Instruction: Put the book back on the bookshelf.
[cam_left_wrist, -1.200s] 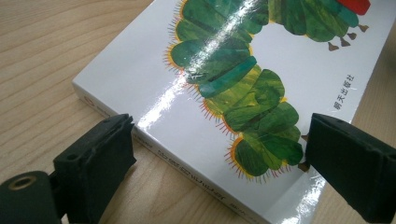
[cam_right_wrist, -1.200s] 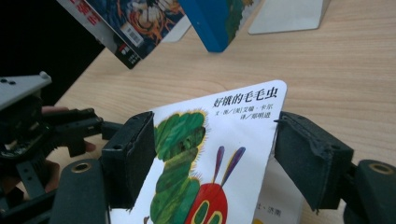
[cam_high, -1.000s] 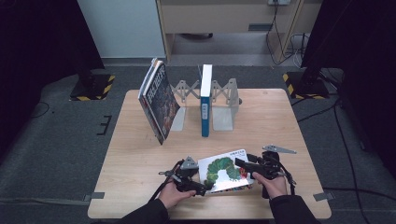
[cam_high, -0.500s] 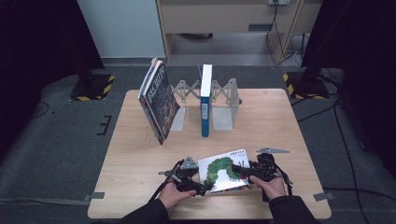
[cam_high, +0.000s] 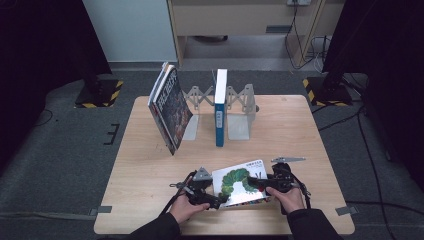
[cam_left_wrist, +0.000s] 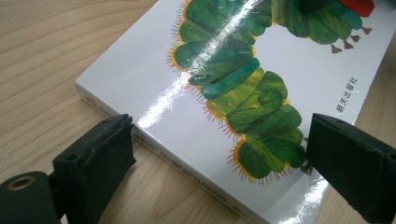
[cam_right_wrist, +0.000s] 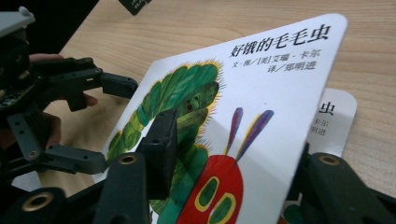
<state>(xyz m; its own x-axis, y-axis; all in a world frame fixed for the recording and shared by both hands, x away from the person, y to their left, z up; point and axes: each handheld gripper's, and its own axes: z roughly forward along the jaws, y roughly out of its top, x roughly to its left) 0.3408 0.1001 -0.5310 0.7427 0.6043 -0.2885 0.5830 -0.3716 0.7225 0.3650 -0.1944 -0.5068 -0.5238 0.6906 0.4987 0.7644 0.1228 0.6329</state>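
Nearest the person, a white caterpillar picture book (cam_high: 240, 181) is lying at the table's (cam_high: 150, 160) front edge, between the two grippers. The right gripper (cam_high: 257, 182) is clamping the front cover (cam_right_wrist: 261, 116), its fingers (cam_right_wrist: 161, 140) closed across that glossy board, and is raising it off the pages beneath, so a second title page (cam_right_wrist: 334, 116) is showing under the lifted edge. The left gripper (cam_high: 216, 200) is standing at the book's spine corner with its fingers (cam_left_wrist: 100, 154) spread wide, one on either side of the corner, gripping nothing. Judged step: opening the book, or prising it up for lifting; the next move is probably calling for the left fingers to close on the spine edge so the book is not sliding. The cover is showing a green segmented caterpillar with a red head and black Chinese lettering. Farther back, a dark-covered book (cam_high: 170, 107) is leaning and a blue-spined book (cam_high: 220, 107) is standing upright in a grey expanding book rack (cam_high: 242, 112).
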